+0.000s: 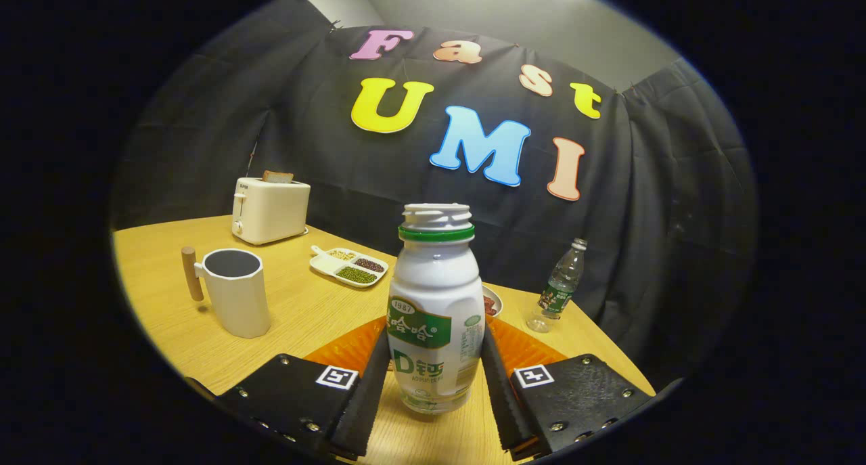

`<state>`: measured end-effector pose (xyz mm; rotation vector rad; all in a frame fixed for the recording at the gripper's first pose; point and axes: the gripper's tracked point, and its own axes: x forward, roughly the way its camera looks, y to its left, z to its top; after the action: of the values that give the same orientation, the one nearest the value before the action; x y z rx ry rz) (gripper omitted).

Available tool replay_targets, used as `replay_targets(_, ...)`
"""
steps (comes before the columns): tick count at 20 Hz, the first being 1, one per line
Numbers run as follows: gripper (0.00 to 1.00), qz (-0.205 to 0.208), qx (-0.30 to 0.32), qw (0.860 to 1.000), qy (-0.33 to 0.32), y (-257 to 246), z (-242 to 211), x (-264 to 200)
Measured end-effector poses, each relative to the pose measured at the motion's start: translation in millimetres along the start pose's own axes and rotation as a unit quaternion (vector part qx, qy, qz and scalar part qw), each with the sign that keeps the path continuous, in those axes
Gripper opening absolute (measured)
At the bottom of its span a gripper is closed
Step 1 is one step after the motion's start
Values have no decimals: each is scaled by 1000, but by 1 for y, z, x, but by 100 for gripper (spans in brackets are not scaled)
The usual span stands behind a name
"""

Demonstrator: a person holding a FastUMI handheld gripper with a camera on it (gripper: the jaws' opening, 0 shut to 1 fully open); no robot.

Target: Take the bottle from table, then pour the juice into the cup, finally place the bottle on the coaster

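- Wooden table (318,316) fills the foreground, with black cloth hanging behind it as the booth wall.
- White bottle (435,316) stands between the gripper's fingers, long axis vertical, open threaded mouth pointing up; a green ring sits under the neck and a green label faces the camera.
- Bottle base appears to rest on or just above the table; cannot tell which.
- Gripper (435,384): both ribbed black pads press against the bottle's lower sides, left and right, so it is closed around the bottle at a moderate width.
- Orange coaster (352,346) lies flat on the table just beyond the fingers, behind the bottle, showing on both sides of it.
- White cup (237,292) with a wooden handle stands upright to the left, well apart from the bottle; its inside looks dark.
- Divided white dish (348,265) with beans in its compartments lies farther back, between cup and bottle.
- Small bowl (492,301) peeks out just behind the bottle's right side; contents reddish.
- Clear water bottle (558,289) stands upright near the table's far right edge.
- White toaster (269,210) sits at the back left, a slice poking out of its top.
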<state>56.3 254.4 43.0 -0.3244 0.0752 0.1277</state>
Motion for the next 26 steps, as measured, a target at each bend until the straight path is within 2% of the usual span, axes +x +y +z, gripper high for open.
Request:
replay_targets(15,70,27,-125,992,17,36,13,24)
replay_targets(21,70,33,-193,981,13,52,24,32)
replay_targets(26,70,33,-256,966,5,65,32,38)
